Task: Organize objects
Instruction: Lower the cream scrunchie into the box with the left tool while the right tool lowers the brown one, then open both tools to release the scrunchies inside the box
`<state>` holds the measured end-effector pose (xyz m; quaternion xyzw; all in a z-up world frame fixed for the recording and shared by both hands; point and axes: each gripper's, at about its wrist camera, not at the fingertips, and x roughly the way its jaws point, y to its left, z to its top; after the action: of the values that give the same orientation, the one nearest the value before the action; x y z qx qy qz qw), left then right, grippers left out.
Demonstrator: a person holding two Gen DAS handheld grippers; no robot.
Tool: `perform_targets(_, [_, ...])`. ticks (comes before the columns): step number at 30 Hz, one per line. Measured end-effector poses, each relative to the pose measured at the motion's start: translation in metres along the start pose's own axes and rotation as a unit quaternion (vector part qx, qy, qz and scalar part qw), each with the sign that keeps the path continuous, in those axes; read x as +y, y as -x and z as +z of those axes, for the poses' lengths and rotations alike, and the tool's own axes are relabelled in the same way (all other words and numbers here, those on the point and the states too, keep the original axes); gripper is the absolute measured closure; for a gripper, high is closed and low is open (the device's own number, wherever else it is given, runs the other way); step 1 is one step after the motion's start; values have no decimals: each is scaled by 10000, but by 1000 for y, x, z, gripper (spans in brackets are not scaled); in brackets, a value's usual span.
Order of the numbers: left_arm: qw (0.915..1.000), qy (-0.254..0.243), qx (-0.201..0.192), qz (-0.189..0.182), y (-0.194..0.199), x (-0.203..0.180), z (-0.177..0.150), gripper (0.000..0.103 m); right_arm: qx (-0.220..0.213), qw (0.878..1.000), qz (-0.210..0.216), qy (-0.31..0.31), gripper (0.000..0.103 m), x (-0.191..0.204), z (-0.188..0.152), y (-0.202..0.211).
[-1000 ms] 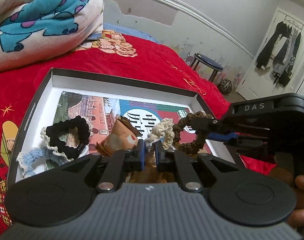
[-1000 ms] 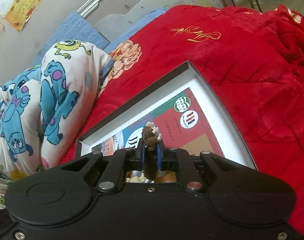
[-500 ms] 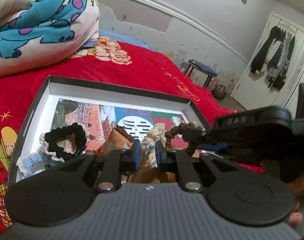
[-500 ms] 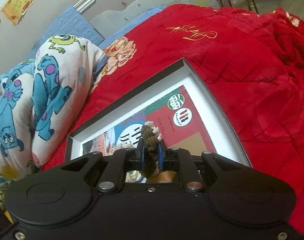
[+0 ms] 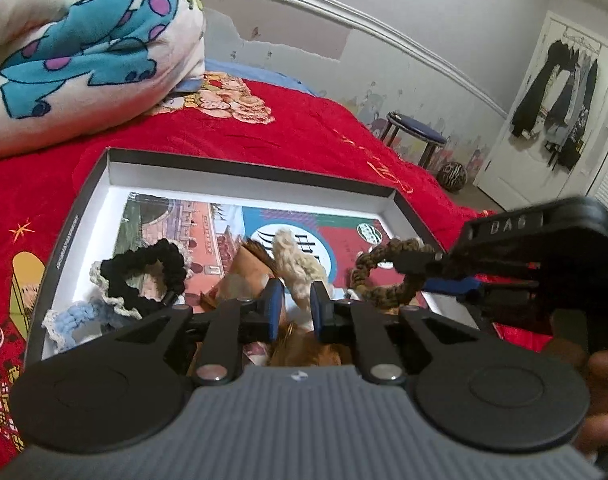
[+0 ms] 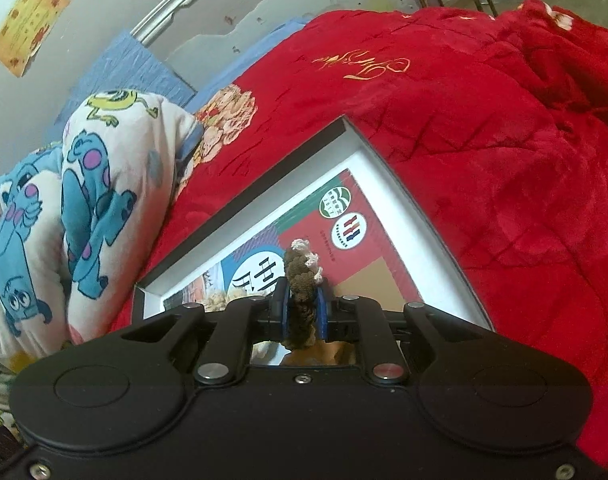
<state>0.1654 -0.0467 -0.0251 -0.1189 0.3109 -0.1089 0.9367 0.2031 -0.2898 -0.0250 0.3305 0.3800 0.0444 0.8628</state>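
"das" on right tongs (image 5: pixel 414 270), "2017" on green badge (image 6: pixel 336 201)

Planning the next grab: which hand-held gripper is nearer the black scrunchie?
Left. The left hand-held gripper sits just right of the black scrunchie; the right hand-held gripper is farther right.

Box (image 5: pixel 259 176) floor crowded in the lower left of the left wrist frame: black scrunchie (image 5: pixel 143 276), blue crochet piece (image 5: pixel 77 316), brown paper bit (image 5: pixel 251 268) and cream crochet piece (image 5: pixel 295 264) sit close together. Right gripper (image 5: pixel 414 276) with the brown braided loop (image 5: pixel 380 272) blocks the box's right side. Printed floor along the far wall is bare. Box walls rim every side. Red blanket (image 6: pixel 484 128), upper right in the right wrist frame, lies open; the cartoon-print pillow (image 5: pixel 83 44) fills upper left.
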Motion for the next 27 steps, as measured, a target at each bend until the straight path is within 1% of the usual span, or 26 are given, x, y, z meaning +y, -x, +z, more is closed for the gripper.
perform_targets(8, [9998,-185,-40,65,3,-6,-5,69,-23,9998,98,-168,88,-4,2,2])
perform_targets(10, [9998,-152,-86,83,4,-5,-4,66,2,9998,103,-152,88,-3,2,1])
perform_targets(12, [9999,-45,-150,44,7,-2,-3,60,25,9999,104,-114,88,-2,0,0])
perform_targets(15, [9997,105,-208,-6,12,2,-1,52,16,10000,25,-79,83,0,-2,-2])
perform_targets(16, [9996,145,-228,-13,14,3,0,51,8,10000,-10,-85,82,0,-3,-2])
perform_targets(17, [9995,176,-244,-11,15,5,1,49,19,9999,-38,-115,77,0,-4,-3])
perform_targets(18, [9994,210,-264,-9,17,6,1,46,35,9999,-33,-149,70,-1,-5,-4])
perform_targets(20, [9991,290,-310,-33,21,9,3,44,45,9998,-22,-188,65,-1,-7,-3])
perform_targets(22, [9986,394,-356,-50,26,13,5,41,11,9999,5,-162,63,1,-9,-1])
perform_targets(24, [9981,454,-411,-61,32,15,7,39,-56,9999,34,-110,55,4,-11,3])
perform_targets(25, [9980,468,-429,-67,35,16,8,38,-93,9999,58,-82,53,6,-12,6])
perform_targets(27, [9978,502,-409,-112,40,18,10,33,-161,9998,95,-35,43,10,-13,11])
